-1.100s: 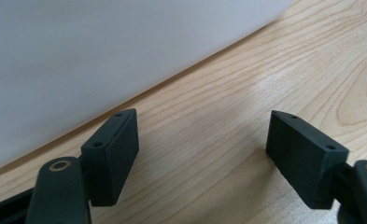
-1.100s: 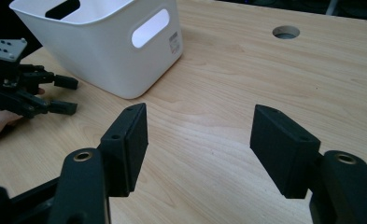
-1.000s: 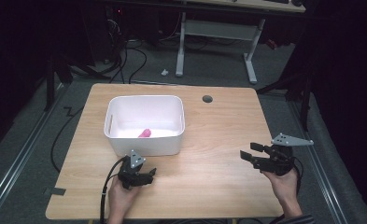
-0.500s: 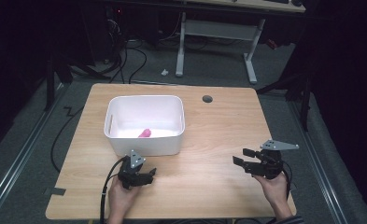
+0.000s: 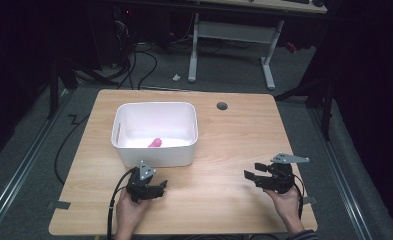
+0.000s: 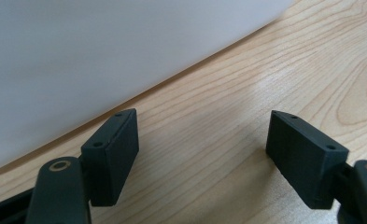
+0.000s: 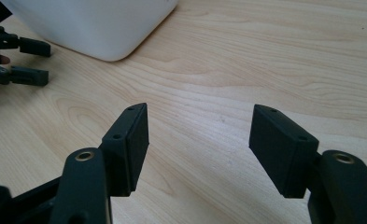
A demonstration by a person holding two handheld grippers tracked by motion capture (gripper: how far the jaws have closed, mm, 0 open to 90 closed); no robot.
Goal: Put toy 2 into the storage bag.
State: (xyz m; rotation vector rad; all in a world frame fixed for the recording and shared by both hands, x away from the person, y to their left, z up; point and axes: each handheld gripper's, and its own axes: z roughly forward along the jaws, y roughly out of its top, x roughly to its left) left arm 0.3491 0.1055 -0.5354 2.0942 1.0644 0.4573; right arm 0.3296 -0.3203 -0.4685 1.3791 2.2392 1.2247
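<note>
From the high view, the white bin [image 5: 155, 131] sits left of centre on the table [image 5: 234, 135] with a pink object [image 5: 155, 143] inside, apparently already dropped in. The left gripper [image 5: 156, 186] rests near the bin. In the left gripper view its jaws gape, empty. The right gripper view shows the right gripper [image 7: 197, 140] parted too, holding nothing.

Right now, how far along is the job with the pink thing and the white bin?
Done: the pink thing lies inside the white bin. In hand: nothing; the left gripper and the right gripper are open and empty, low over the table. Left: probably nothing more.
</note>
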